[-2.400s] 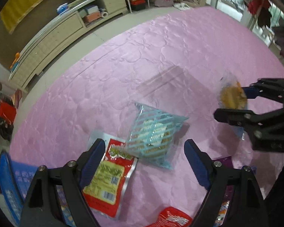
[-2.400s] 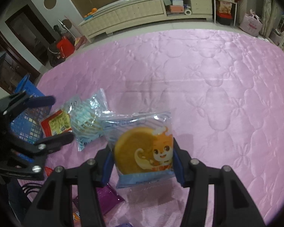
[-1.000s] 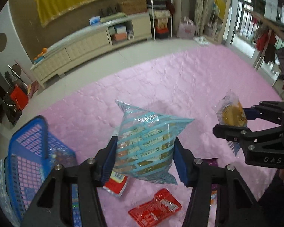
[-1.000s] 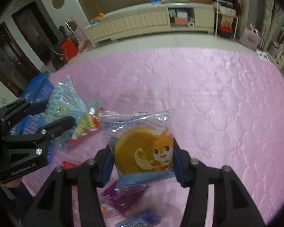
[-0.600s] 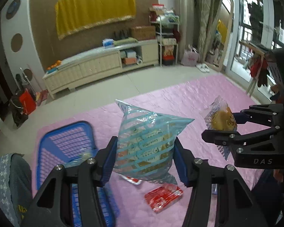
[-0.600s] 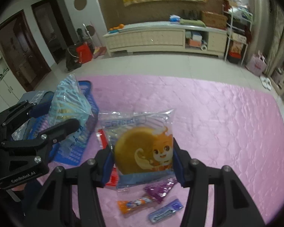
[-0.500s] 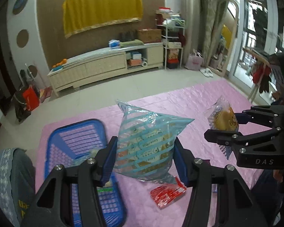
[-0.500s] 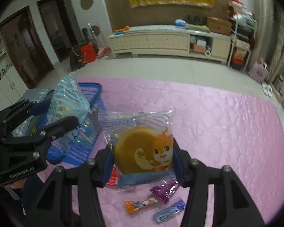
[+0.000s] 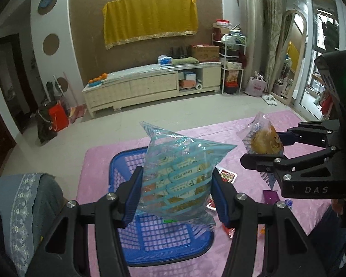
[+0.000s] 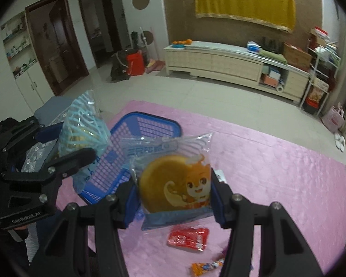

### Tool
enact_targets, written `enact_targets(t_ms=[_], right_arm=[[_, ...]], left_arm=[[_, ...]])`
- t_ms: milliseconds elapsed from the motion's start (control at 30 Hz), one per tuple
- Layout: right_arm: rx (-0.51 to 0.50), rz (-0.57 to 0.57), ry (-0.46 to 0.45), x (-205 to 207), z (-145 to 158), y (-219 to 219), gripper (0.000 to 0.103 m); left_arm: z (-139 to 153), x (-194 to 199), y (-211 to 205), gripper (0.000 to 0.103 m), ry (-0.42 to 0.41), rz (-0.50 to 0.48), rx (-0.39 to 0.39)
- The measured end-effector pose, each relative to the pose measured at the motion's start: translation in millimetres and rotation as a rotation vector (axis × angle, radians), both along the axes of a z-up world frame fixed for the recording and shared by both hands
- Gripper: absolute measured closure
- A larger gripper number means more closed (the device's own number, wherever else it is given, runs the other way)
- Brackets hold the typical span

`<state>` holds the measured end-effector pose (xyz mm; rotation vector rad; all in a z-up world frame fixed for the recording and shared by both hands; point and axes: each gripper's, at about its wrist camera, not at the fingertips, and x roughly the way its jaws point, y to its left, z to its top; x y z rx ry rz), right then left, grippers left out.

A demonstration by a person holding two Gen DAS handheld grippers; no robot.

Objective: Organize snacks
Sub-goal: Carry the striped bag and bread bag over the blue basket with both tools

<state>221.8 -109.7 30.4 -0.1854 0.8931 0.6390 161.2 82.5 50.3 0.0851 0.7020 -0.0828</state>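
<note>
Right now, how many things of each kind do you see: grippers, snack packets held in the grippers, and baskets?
Grippers: 2 (left gripper, right gripper)
Held snack packets: 2 (blue-striped bag, cake packet)
Baskets: 1 (blue basket)
Total: 5

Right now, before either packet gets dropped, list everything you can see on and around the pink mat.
striped snack bag: 1, light blue, held above basket
cake packet: 1, clear with orange cartoon, held over mat
basket: 1, blue, on mat
mat: 1, pink, on floor
red packet: 1, red, on mat
orange packet: 1, on mat
purple packet: 1, on mat
left gripper: 1, black, shut on bag
right gripper: 1, black, shut on packet
</note>
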Motion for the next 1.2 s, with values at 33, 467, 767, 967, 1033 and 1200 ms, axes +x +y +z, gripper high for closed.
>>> enact_targets(t_ms=[33, 467, 767, 967, 1033, 1200], right_arm=[[0.000, 0.007, 0.009, 2.5, -3.0, 5.4, 0.045], [-0.035, 0.055, 0.095, 16.4, -37.6, 56.3, 0.045], [-0.079, 0.063, 0.115, 33.9, -55.5, 81.4, 0.045], [-0.106, 0.060, 0.123, 49.0, -64.9, 93.7, 0.045], [-0.107, 0.060, 0.123, 53.1, -65.9, 96.6, 0.045], [-0.113, 0.065, 0.120, 61.0, -71.3, 98.6, 0.045]], left_arm=[[-0.8, -0.9, 5.6, 0.050, 0.003, 0.006, 0.000], [-24.8, 8.0, 47.6, 0.049, 0.061, 0.077, -0.036], [-57.0, 39.2, 58.4, 0.049, 0.136, 0.091, -0.045], [-72.4, 61.9, 72.8, 0.049, 0.183, 0.110, -0.079], [-76.0, 69.1, 76.3, 0.049, 0.193, 0.112, -0.082], [-84.0, 88.8, 79.4, 0.049, 0.215, 0.110, -0.068]])
